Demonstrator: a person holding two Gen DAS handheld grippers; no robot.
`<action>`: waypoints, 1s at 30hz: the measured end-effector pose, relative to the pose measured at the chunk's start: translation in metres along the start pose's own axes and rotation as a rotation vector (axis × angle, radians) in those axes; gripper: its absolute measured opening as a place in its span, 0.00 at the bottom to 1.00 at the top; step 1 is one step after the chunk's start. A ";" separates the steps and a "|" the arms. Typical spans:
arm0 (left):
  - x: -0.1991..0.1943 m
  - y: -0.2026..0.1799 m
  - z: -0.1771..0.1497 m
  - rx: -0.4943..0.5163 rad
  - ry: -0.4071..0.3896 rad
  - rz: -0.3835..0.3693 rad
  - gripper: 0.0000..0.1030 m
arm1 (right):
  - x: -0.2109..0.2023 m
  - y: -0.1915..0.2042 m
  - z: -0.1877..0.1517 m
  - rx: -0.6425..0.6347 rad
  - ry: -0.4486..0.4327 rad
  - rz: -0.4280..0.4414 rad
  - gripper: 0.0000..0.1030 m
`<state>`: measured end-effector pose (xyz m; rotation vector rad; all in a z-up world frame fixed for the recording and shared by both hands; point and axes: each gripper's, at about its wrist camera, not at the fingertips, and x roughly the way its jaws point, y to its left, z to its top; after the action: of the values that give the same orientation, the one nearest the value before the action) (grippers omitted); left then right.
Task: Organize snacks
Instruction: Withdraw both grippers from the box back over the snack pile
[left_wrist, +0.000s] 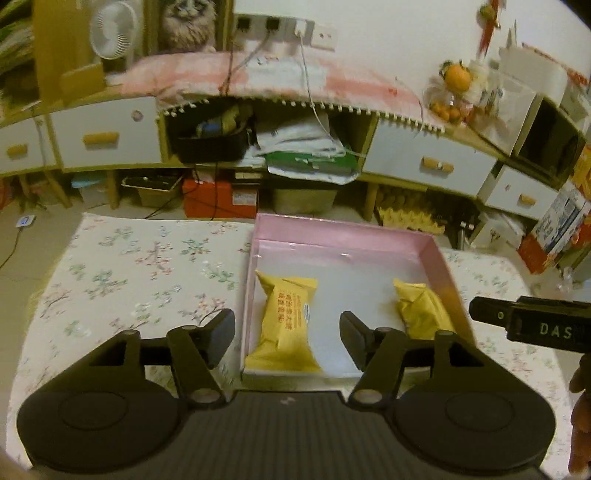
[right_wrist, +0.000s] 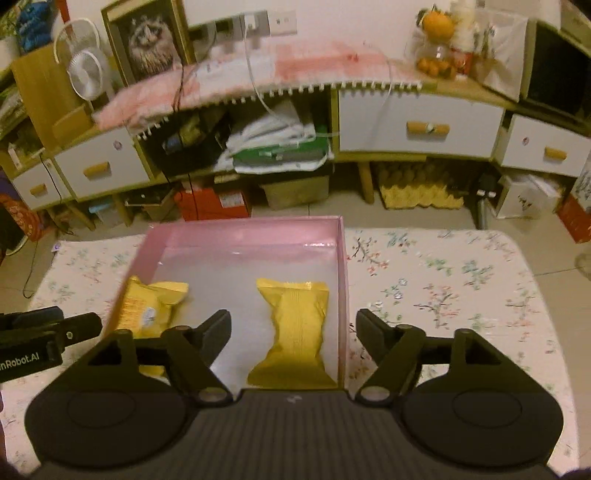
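Pink box (left_wrist: 436, 254): sits on the floral tabletop (left_wrist: 129, 266), open side up, white floor mostly bare.

Snack packets, two, yellow: both lie flat inside the box. The left packet (left_wrist: 286, 321) rests against the left wall; the right packet (left_wrist: 421, 314) rests against the right wall. They lie well apart, with bare floor between them.

Left gripper (left_wrist: 287, 334): you hold it above the left packet, jaws released, nothing between them; one finger hangs outside the left wall.

Right gripper (right_wrist: 293, 334): you hold it above the right packet (right_wrist: 293, 332), jaws released and empty; one finger hangs outside the right wall.

No further snacks show on the tabletop, so the sorting looks close to done.

Risks from here: a finger that straddles a wall could catch the rim if you sweep sideways, dragging or tipping the light box. Dropping low again could crush a packet. The two grippers sit near each other and could knock together.
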<state>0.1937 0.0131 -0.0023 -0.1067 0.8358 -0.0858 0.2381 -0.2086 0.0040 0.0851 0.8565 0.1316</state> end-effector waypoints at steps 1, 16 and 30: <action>-0.009 0.001 -0.002 -0.008 -0.003 0.003 0.68 | -0.008 0.002 -0.001 -0.001 -0.004 0.001 0.74; -0.081 0.020 -0.068 -0.067 0.067 0.028 0.72 | -0.077 0.016 -0.065 0.097 0.057 0.095 0.85; -0.051 0.037 -0.106 0.024 0.182 0.079 0.74 | -0.055 0.015 -0.094 0.121 0.158 0.136 0.87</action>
<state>0.0823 0.0499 -0.0401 -0.0437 1.0195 -0.0318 0.1301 -0.1997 -0.0137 0.2494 1.0161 0.2163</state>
